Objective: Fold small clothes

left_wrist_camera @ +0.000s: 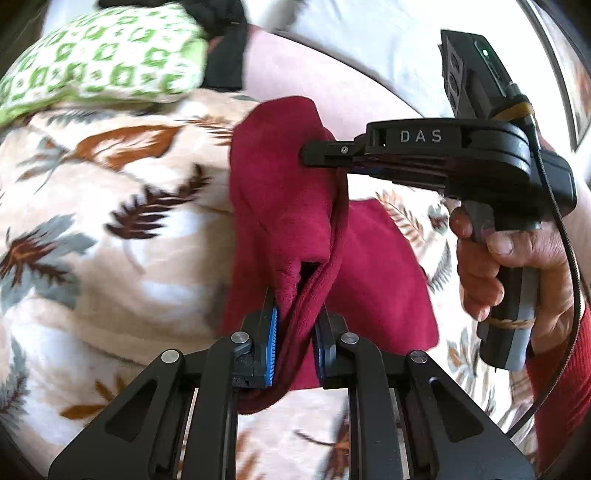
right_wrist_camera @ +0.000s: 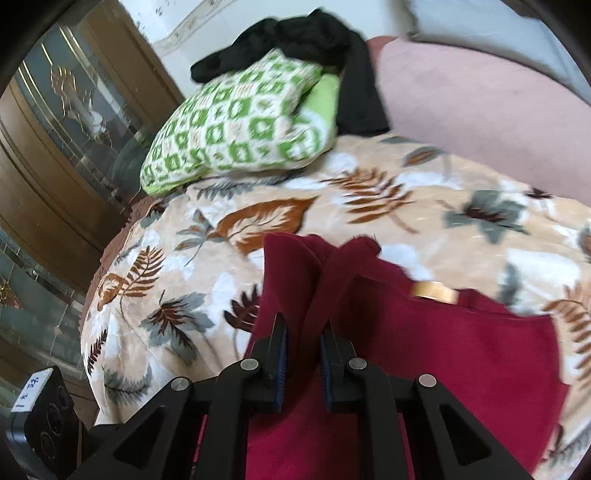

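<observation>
A dark red garment (left_wrist_camera: pixel 291 206) hangs lifted above a leaf-patterned blanket (left_wrist_camera: pixel 110 206). My left gripper (left_wrist_camera: pixel 295 317) is shut on a fold of its edge, the blue pads pinching the cloth. My right gripper (left_wrist_camera: pixel 314 155) comes in from the right in the left wrist view, held by a hand (left_wrist_camera: pixel 495 266), and bites into the garment's upper part. In the right wrist view the right gripper (right_wrist_camera: pixel 304 343) is shut on a raised ridge of the red garment (right_wrist_camera: pixel 424 350), which spreads out to the right over the blanket (right_wrist_camera: pixel 406 206). A tan label (right_wrist_camera: pixel 436 290) shows on the cloth.
A green-and-white patterned pillow (right_wrist_camera: pixel 236 125) lies at the far side of the blanket, with a black garment (right_wrist_camera: pixel 314 33) draped behind it. A pink cushion (right_wrist_camera: pixel 480 107) is at the back right. A wooden glass-door cabinet (right_wrist_camera: pixel 55 129) stands to the left.
</observation>
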The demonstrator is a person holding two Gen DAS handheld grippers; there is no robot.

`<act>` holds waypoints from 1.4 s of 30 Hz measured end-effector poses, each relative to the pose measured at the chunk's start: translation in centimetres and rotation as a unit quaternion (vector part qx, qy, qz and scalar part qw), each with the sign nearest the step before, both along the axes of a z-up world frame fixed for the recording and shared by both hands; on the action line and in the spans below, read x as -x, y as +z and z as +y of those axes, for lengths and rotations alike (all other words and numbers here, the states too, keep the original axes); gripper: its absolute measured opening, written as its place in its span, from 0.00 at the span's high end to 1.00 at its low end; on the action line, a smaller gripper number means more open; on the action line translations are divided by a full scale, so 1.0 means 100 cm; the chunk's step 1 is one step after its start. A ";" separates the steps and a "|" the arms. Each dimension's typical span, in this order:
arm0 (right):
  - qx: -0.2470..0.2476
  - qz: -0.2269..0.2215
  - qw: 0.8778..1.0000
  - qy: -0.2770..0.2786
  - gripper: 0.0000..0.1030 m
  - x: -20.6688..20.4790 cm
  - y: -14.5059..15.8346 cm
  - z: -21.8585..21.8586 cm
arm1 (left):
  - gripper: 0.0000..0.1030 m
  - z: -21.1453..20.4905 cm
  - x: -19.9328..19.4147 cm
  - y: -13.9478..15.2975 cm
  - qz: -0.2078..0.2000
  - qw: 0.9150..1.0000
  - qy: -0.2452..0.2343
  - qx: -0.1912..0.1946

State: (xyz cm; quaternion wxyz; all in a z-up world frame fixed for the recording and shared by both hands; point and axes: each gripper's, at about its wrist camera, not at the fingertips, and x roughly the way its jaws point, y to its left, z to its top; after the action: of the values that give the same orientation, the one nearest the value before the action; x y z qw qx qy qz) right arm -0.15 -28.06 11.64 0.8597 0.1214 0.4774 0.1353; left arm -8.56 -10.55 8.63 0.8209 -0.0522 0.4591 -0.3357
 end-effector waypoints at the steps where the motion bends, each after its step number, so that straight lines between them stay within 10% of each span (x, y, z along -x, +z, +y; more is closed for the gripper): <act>1: 0.001 -0.002 1.000 -0.005 0.87 0.005 0.002 -0.009 | 0.86 -0.011 0.005 0.003 -0.003 1.000 -0.010 -0.002; 23: -0.019 -0.005 0.994 -0.107 0.88 0.069 -0.006 -0.143 | 0.86 -0.140 0.036 -0.002 -0.011 0.995 -0.091 -0.046; 36: 0.045 0.061 0.985 -0.154 0.88 0.057 -0.072 -0.181 | 0.85 -0.192 0.038 -0.039 0.038 0.992 -0.104 -0.059; 42: 0.045 0.045 0.981 -0.183 0.69 0.083 -0.055 -0.192 | 0.52 -0.151 0.044 -0.006 0.035 0.989 -0.142 -0.033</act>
State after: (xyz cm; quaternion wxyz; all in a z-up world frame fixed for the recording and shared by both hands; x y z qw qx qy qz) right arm -8.43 -47.27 6.09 0.8524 0.1734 0.4907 -0.0514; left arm -13.01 -25.64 7.98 0.7497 0.0291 0.5013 -0.4310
